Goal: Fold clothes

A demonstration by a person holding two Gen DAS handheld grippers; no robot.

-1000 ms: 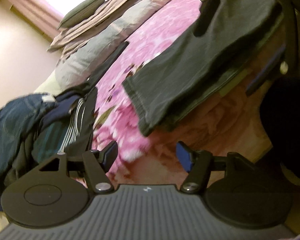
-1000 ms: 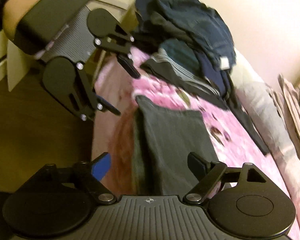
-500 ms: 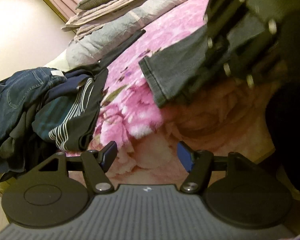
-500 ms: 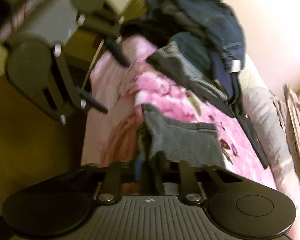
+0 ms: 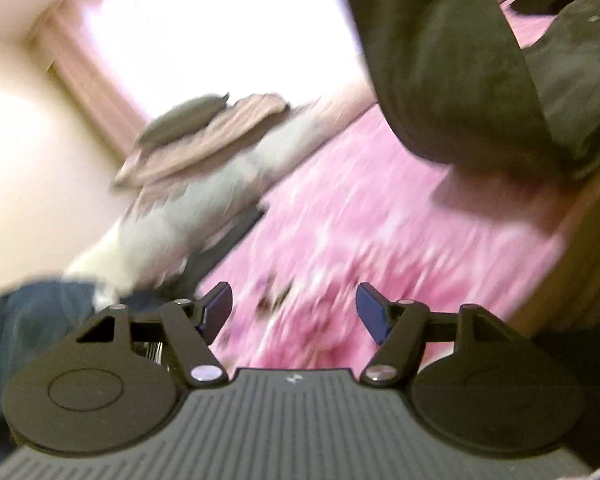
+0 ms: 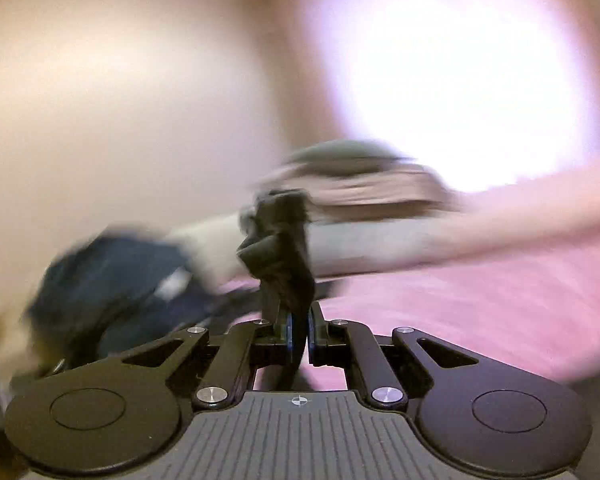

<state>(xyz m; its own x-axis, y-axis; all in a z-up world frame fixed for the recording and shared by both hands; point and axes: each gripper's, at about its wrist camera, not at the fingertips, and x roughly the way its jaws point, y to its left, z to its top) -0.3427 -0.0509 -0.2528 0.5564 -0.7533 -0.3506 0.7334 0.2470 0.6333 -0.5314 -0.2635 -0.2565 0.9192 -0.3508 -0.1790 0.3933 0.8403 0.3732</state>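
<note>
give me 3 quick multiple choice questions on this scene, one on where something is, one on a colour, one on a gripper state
1. Where does the heap of blue jeans lie in the right wrist view?
A. to the left of the pinched cloth
B. on the pillows
C. far right on the bed

2. What colour is the bedspread?
A. green
B. pink
C. white

3. How does the right gripper stand?
A. wide open, holding nothing
B. out of view
C. shut on the dark grey garment

Answers:
1 A, the blue heap sits left of the cloth rising from the fingers.
2 B, both views show pink cover.
3 C, the fingers meet with dark cloth between them, while the left gripper is open.
</note>
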